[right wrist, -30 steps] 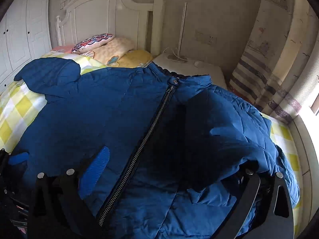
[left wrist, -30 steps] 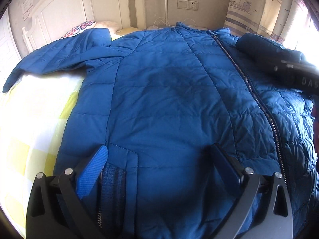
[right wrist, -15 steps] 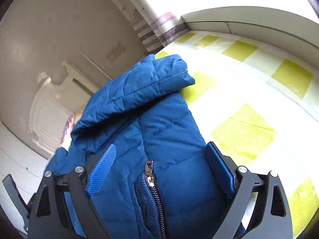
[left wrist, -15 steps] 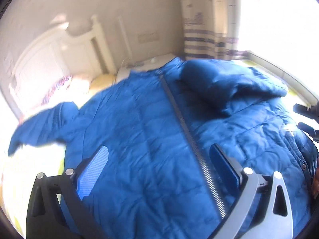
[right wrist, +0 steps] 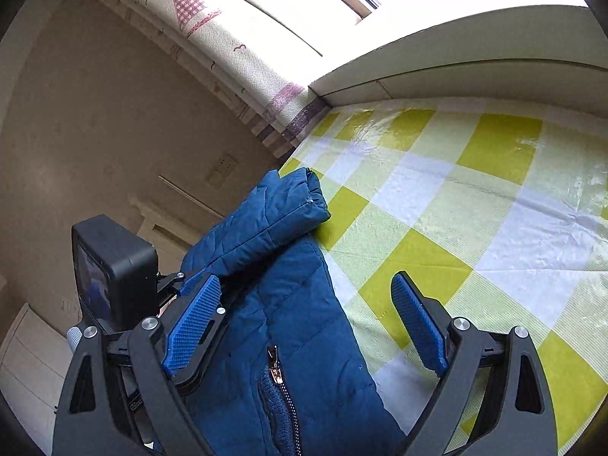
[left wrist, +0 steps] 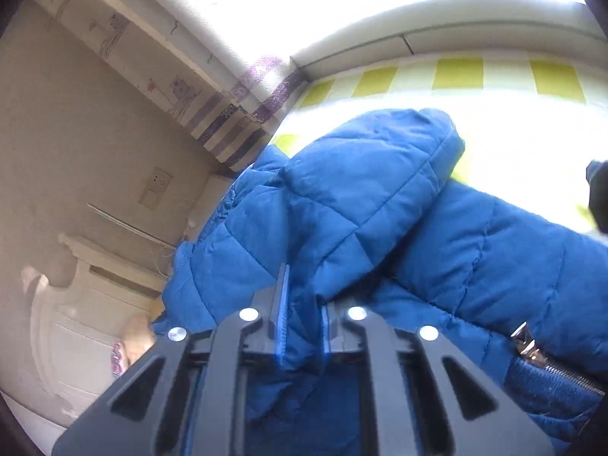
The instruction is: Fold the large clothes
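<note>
A blue quilted jacket [left wrist: 364, 197] lies on the bed, its right sleeve folded across the body. My left gripper [left wrist: 302, 326] is shut on a fold of the jacket's fabric near the sleeve. In the right wrist view the jacket [right wrist: 288, 304] runs under my right gripper [right wrist: 304, 323], which is open over the jacket's side edge by a zipped pocket [right wrist: 275, 376]. The sleeve cuff [right wrist: 304, 197] points toward the curtain. The left gripper's camera body [right wrist: 114, 266] shows at the left of the right wrist view.
The yellow, white and green checked bedsheet [right wrist: 475, 209] spreads to the right. A window ledge [right wrist: 456, 72] borders the bed's far side, with a patterned curtain [right wrist: 228, 49] in the corner. A white headboard [left wrist: 76, 304] and pillow stand at the left.
Both grippers swung right, toward the window side of the jacket. My left gripper went from open to shut on the jacket fabric. My right gripper stayed open.
</note>
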### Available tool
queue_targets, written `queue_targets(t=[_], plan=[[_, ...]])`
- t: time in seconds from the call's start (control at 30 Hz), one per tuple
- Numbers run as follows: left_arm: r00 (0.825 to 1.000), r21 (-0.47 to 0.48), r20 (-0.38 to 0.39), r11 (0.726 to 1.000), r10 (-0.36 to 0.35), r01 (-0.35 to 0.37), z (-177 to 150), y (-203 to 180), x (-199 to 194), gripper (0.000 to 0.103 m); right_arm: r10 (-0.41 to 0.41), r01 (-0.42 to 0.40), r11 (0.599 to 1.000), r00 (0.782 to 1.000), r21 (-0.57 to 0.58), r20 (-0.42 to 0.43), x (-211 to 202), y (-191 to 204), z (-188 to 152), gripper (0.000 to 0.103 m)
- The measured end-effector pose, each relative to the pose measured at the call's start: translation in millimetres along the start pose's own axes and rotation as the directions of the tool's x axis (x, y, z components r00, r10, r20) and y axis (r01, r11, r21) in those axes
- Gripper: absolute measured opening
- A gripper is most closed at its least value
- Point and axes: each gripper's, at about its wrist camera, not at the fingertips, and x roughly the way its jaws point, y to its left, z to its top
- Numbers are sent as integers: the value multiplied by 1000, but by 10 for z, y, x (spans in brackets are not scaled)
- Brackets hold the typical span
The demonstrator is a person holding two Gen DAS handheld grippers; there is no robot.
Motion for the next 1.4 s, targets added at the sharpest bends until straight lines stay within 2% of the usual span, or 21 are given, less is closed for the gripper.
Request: queue_targets(t=[0.07, 0.1, 0.13, 0.2, 0.27, 0.3, 0.37, 0.43, 0.47, 0.53, 0.63, 0.7, 0.77, 0.83, 0.93, 1.1, 1.17, 1.23, 1.27, 1.3, 1.4], plan=[[984, -318, 101, 933, -145, 170, -70, 557, -185, 8, 0, 0, 1000, 1000, -4, 2, 13, 6, -2, 90], [965, -492, 172, 831, -200, 260, -188, 901, -263, 8, 1, -1, 1000, 1000, -9, 4, 3, 12, -11, 91], [937, -651, 263, 675, -229, 348, -428, 1261, -336, 8, 3, -2, 1000, 1000, -14, 5, 0, 22, -14, 91], [883, -835, 415, 292, -220, 465, -1122, 1815, -379, 8, 4, -4, 1000, 1000, -22, 4, -3, 35, -24, 91], [877, -891, 448, -1, -173, 455, -1903, 2068, -310, 10, 9, -9, 1000, 1000, -24, 1, 3, 39, -25, 91], [882, -898, 441, -95, -170, 430, -2261, 2102, -263, 11, 11, -11, 1000, 1000, -23, -1, 8, 39, -24, 91], [906, -927, 365, -176, -215, 332, -2828, 2075, -187, 25, 17, -18, 1000, 1000, -22, -6, 19, 46, -22, 92], [914, -946, 313, -172, -258, 276, -3194, 1999, -217, 54, 21, -21, 1000, 1000, -23, -9, 27, 54, -22, 92], [900, -936, 350, -130, -260, 327, -3265, 1966, -278, 53, 20, -21, 1000, 1000, -24, -9, 32, 52, -19, 92], [924, -952, 266, 74, -274, 296, -3153, 1904, -457, 59, 21, -21, 1000, 1000, -22, -10, 29, 37, -22, 92], [991, -902, 31, 424, -131, 84, -2788, 1779, -716, 90, 14, -14, 1000, 1000, -17, -8, 37, 24, -13, 92], [992, -766, -120, 639, -32, -72, -2495, 1632, -734, 90, 7, -7, 1000, 1000, -18, -3, 24, 24, -16, 92], [990, -676, -142, 731, -11, -89, -2332, 1534, -735, 93, -1, 1, 1000, 1000, -27, 3, 8, 37, -28, 92], [994, -721, -68, 693, -90, 14, -2300, 1582, -729, 101, -5, 5, 999, 1000, -43, 7, 3, 61, -41, 92], [987, -869, -8, 490, -162, 74, -2483, 1797, -672, 100, -12, 12, 998, 1000, -57, 1, 15, 88, -52, 92], [973, -985, 169, -59, -159, 162, -3284, 2061, -621, 100, -7, 6, 999, 1000, -53, -3, 13, 74, -55, 92], [958, -954, 252, -199, -136, 223, -3586, 2061, -592, 91, -4, 4, 998, 1000, -56, -7, 17, 79, -56, 92], [955, -954, 261, -186, -138, 234, -3644, 2120, -574, 71, -3, 2, 998, 1000, -62, -13, 33, 88, -54, 92], [953, -959, 259, -158, -156, 235, -3632, 2135, -552, 38, -3, 2, 998, 1000, -64, -15, 37, 94, -56, 92], [955, -967, 242, -122, -172, 223, -3609, 2150, -521, 24, -3, 2, 998, 1000, -66, -16, 39, 97, -56, 92], [962, -977, 213, -7, -173, 215, -3362, 2270, -458, 19, -10, 9, 997, 1000, -72, -18, 44, 114, -58, 92]])
